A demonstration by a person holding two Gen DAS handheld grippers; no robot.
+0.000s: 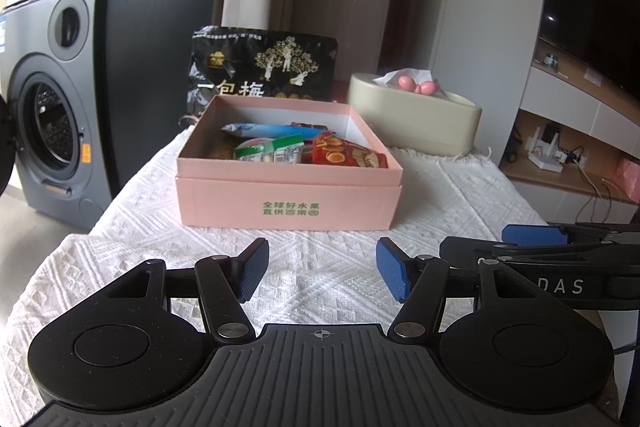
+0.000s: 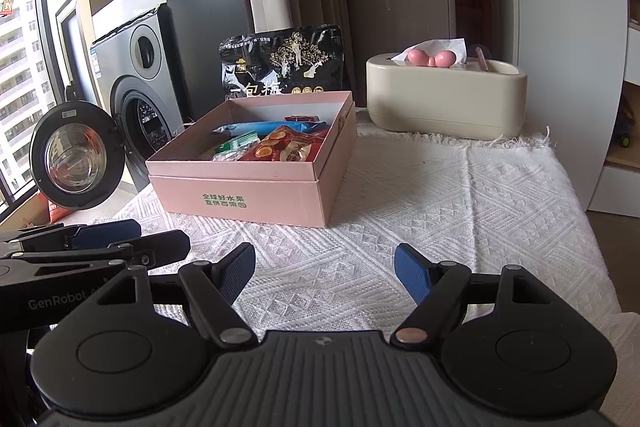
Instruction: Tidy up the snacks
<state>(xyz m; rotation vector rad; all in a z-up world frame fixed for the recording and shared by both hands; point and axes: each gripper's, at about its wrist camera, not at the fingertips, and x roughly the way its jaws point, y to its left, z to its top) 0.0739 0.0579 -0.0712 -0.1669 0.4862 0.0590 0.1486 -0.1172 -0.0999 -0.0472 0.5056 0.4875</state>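
From the left wrist, the left gripper (image 1: 318, 273) is seen spread and empty before the pink box (image 1: 288, 201), where snack packets (image 1: 304, 149) lie. From the right wrist, the right gripper (image 2: 325, 273) is likewise parted, nothing held. Packing is judged nearly finished; the black bag (image 2: 282, 61) behind the box would need grasping next.

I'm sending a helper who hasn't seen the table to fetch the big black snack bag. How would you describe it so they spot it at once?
On the white cloth sits an open pink box of snacks. Directly behind the box stands the black snack bag, upright, left of the cream tissue box. It is the only black package, printed with golden trees and large white characters.
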